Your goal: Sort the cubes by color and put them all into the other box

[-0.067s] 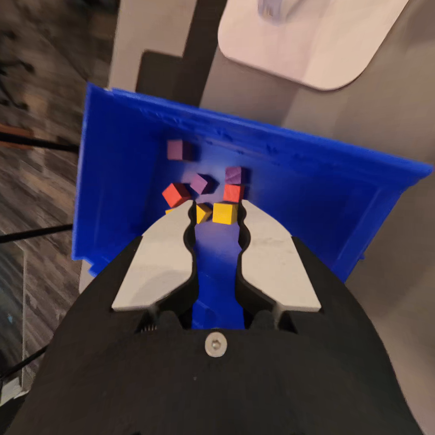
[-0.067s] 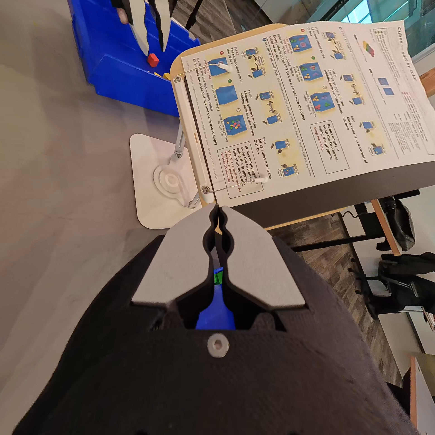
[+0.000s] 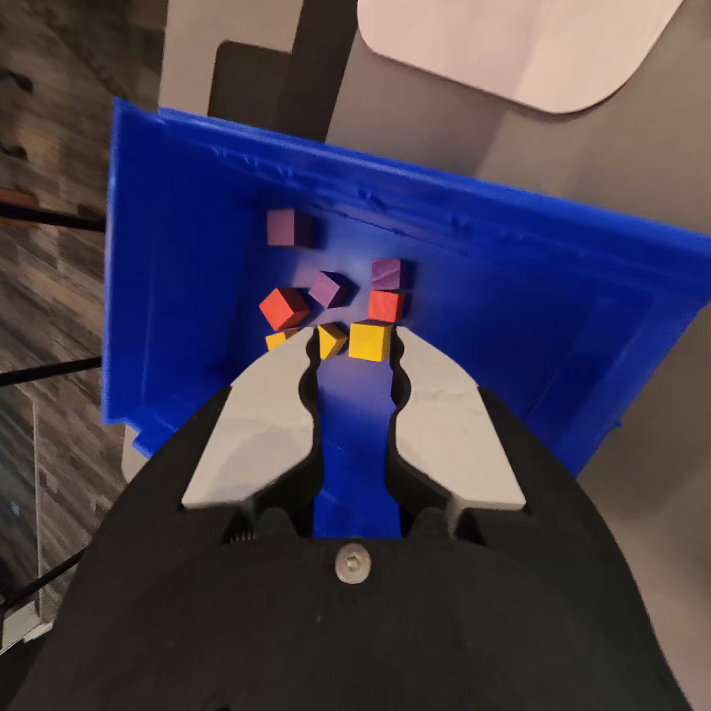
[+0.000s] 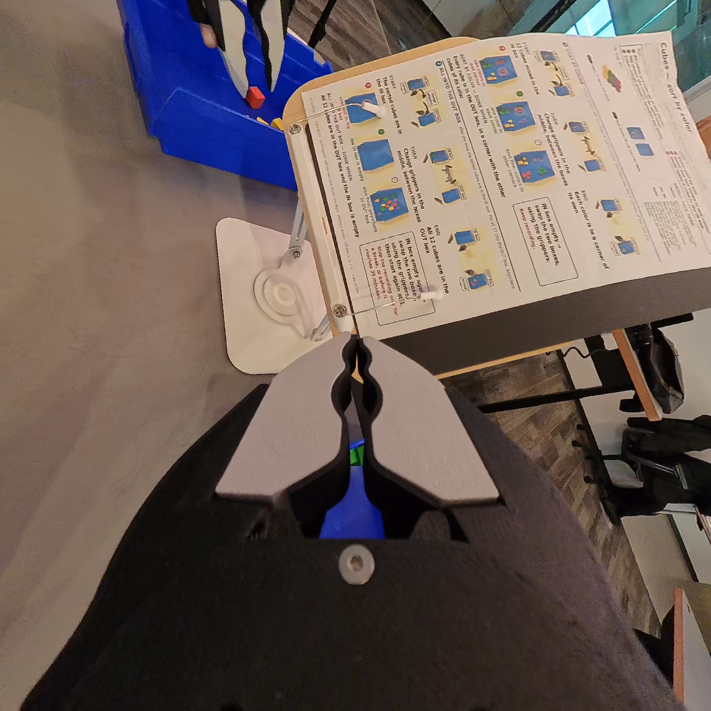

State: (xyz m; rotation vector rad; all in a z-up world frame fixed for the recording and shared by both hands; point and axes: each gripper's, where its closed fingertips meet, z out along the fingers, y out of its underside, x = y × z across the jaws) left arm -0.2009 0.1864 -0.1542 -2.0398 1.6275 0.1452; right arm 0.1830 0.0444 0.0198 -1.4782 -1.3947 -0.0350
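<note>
My left gripper point(image 3: 354, 334) is open and empty, inside a blue box point(image 3: 538, 327) just short of the cubes. Between its tips lie a yellow cube point(image 3: 369, 340) and a smaller-looking yellow cube point(image 3: 330, 340); a third yellow cube point(image 3: 279, 338) peeks beside the left finger. Behind them lie two red cubes point(image 3: 284, 307) point(image 3: 384, 306) and three purple cubes point(image 3: 329, 288). My right gripper point(image 4: 356, 340) is shut with nothing between its tips. Under it show a blue box point(image 4: 352, 515) and a bit of green cube point(image 4: 356, 456). The right wrist view also shows the left gripper point(image 4: 256, 82) over the far box point(image 4: 215, 127).
A white stand base point(image 4: 261, 292) holds a tilted board with an instruction sheet point(image 4: 500, 161) between the boxes. The grey table point(image 4: 96, 307) ends at the right, with floor, black table legs and a bag beyond. The left gripper's tips are roughly 45 cm from the right gripper's.
The left gripper has edged slightly closer to the yellow cubes. The right gripper has not moved.
</note>
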